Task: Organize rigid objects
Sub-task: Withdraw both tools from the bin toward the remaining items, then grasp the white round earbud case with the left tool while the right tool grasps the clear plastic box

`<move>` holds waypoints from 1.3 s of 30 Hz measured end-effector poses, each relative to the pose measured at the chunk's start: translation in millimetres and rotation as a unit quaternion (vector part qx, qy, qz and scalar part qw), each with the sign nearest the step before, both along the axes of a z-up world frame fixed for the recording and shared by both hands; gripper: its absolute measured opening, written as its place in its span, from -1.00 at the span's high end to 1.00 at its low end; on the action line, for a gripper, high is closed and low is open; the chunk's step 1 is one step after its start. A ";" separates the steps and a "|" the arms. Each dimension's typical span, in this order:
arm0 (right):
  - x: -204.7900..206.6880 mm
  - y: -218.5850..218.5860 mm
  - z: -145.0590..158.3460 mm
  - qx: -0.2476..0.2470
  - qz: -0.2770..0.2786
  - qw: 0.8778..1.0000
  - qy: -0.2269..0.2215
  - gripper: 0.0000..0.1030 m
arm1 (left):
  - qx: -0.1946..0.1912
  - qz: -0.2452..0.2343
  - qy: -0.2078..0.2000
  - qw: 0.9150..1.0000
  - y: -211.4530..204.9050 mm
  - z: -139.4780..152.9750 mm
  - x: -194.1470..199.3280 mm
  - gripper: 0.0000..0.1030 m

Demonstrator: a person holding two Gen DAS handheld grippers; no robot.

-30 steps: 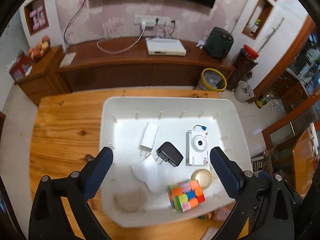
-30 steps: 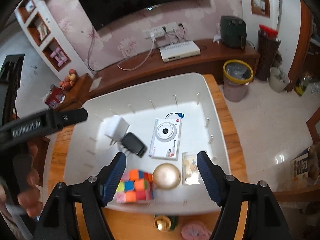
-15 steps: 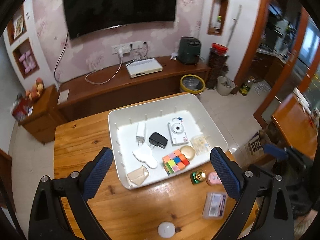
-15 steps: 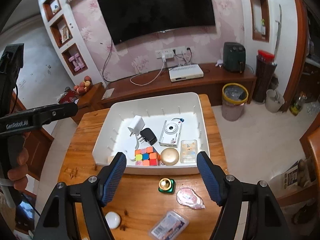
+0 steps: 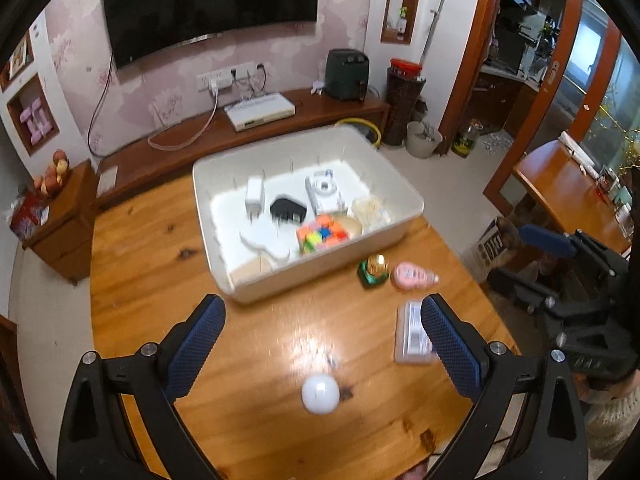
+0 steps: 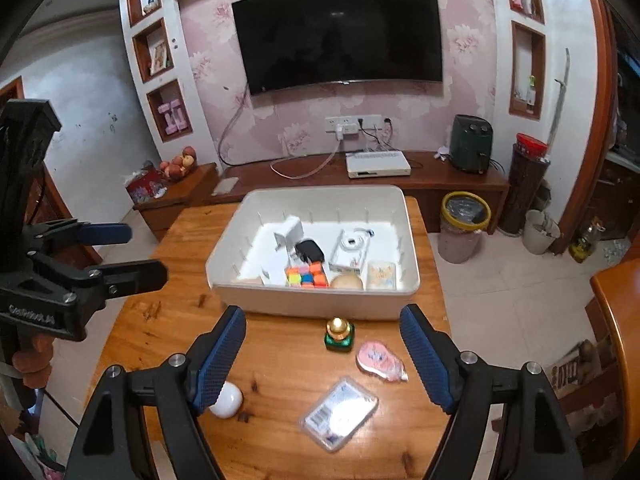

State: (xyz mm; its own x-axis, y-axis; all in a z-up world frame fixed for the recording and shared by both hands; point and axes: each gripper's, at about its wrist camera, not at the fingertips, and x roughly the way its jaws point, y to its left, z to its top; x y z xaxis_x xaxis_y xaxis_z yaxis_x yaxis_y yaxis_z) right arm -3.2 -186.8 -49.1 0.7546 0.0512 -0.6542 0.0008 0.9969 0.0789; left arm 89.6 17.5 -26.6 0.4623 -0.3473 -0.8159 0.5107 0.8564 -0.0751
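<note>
Both grippers, left and right, spread wide, empty; right jaws just widened. White bin at 12 o'clock holds cube, camera, two chargers.

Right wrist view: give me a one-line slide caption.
Open right claw over the wooden table, facing a green bottle, pink case, clear box and filled white bin.
</note>
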 end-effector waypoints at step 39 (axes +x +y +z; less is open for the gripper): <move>10.1 14.0 -184.0 0.046 -0.169 0.981 0.078 -0.57 | 0.097 0.122 0.055 0.986 8.8 -201.2 -27.6 -0.91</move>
